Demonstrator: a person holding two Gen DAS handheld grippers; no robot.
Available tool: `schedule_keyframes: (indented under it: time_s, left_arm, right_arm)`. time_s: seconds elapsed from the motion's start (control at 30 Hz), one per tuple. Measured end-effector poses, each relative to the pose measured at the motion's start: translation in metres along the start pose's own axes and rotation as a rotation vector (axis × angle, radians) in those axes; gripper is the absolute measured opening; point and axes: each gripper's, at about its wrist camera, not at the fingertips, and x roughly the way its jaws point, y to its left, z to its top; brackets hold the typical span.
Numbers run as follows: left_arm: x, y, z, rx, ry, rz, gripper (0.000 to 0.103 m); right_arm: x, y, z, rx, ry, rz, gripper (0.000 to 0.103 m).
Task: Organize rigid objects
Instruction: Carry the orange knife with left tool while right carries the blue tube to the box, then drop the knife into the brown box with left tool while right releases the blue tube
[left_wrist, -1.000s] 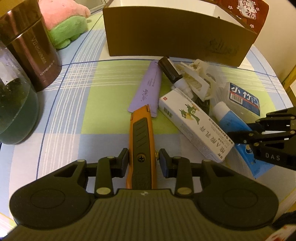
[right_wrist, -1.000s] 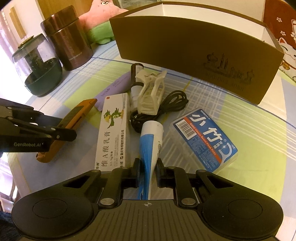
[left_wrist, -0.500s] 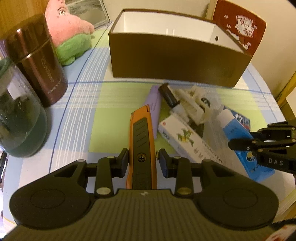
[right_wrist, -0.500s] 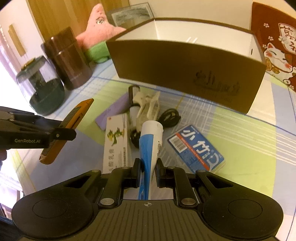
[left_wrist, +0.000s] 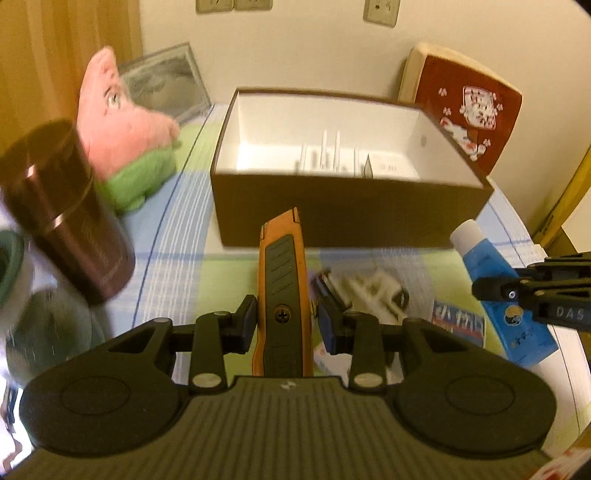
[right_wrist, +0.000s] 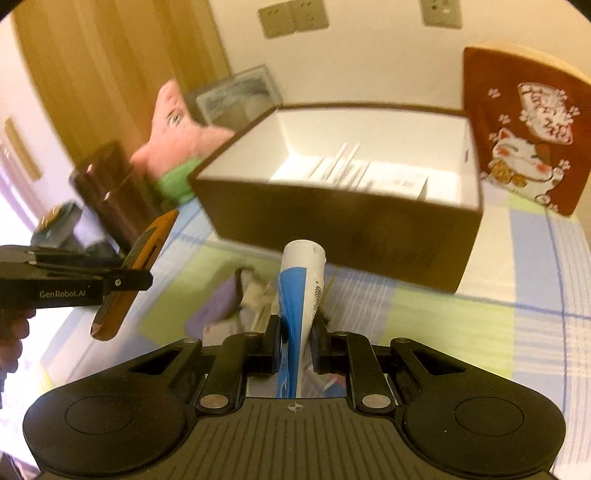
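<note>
1. My left gripper has its fingers closed on the orange-and-black utility knife, whose nose points past the fingertips toward the open brown cardboard box with a white inside.
2. My right gripper has its fingers clamped nearly shut on the blue-and-white squeeze tube, cap end forward.
3. Below both fingers, leftover items lie blurred on the checked table.

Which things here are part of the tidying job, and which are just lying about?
Part of the job:
- knife, held by left gripper
- tube, held by right gripper
- box
- blue packet and white clip on the table

Lying about:
- plush
- flask
- cat cushion
</note>
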Motion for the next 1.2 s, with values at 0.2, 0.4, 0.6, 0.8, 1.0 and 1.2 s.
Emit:
schedule_keyframes:
  time_s: [0.2, 0.4, 0.6, 0.8, 1.0, 1.2]
  left_arm:
    - [0.008, -0.002, 0.042, 0.034, -0.059, -0.013, 0.031]
    - [0.028, -0.004, 0.094, 0.066, -0.107, -0.019, 0.031]
    - [0.065, 0.0, 0.144, 0.079, -0.108, -0.012, 0.031]
    - [0.113, 0.001, 0.175, 0.109, -0.064, 0.012, 0.031]
    - [0.161, 0.004, 0.179, 0.123, 0.021, 0.022, 0.031]
    - [0.194, 0.007, 0.17, 0.133, 0.091, 0.037, 0.031]
  right_arm:
    - [-0.003, -0.025, 0.041, 0.045, -0.061, -0.029, 0.012]
    - [0.005, -0.048, 0.091, 0.066, -0.122, -0.088, 0.012]
    - [0.029, -0.072, 0.131, 0.102, -0.145, -0.176, 0.012]
    - [0.067, -0.093, 0.148, 0.117, -0.107, -0.258, 0.012]
    - [0.107, -0.105, 0.14, 0.112, -0.019, -0.335, 0.012]
    - [0.13, -0.103, 0.135, 0.063, 0.035, -0.389, 0.012]
